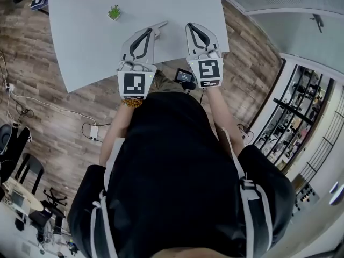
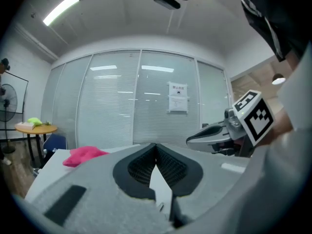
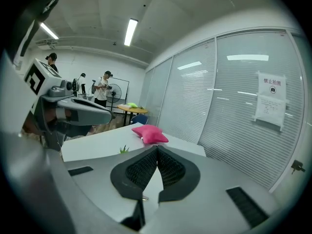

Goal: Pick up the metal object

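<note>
Left tool [image 1: 163, 24] and right tool [image 1: 190, 26] are held shut, empty, over one table [image 1: 80, 42] bearing one potted plant [image 1: 114, 12].

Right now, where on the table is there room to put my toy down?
The table is bare to the left of the left gripper, from the little plant down to the near edge. It's crowded only at the near right corner, where the left gripper and right gripper are. A pink cushion sits at the far end.
</note>
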